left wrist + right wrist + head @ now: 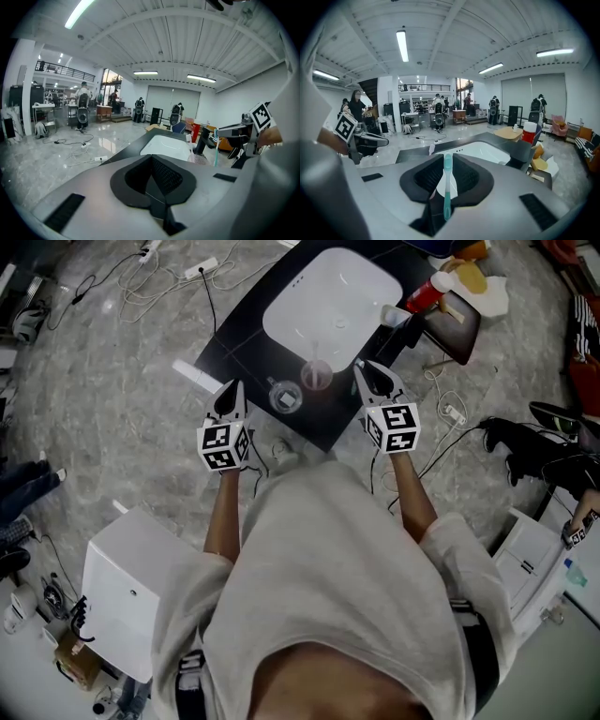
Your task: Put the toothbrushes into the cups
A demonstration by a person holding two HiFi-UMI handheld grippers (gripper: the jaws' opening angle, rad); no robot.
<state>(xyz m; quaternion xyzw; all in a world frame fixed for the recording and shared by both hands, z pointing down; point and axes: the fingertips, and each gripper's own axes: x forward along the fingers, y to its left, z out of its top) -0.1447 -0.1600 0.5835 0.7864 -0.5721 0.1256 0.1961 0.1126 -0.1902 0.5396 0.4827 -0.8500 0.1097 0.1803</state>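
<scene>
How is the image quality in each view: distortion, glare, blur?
Head view: strong fisheye bending, white sink bright. Left gripper view: round black vignette, glossy floor reflects light. Right gripper view: same vignette, ceiling lamps glare, teal toothbrush clearly visible.

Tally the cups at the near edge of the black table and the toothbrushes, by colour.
Clear cup: 1
Pink cup: 1
Teal toothbrush, held in the right gripper: 1
White toothbrush, standing in the pink cup: 1
Total: 4
</scene>
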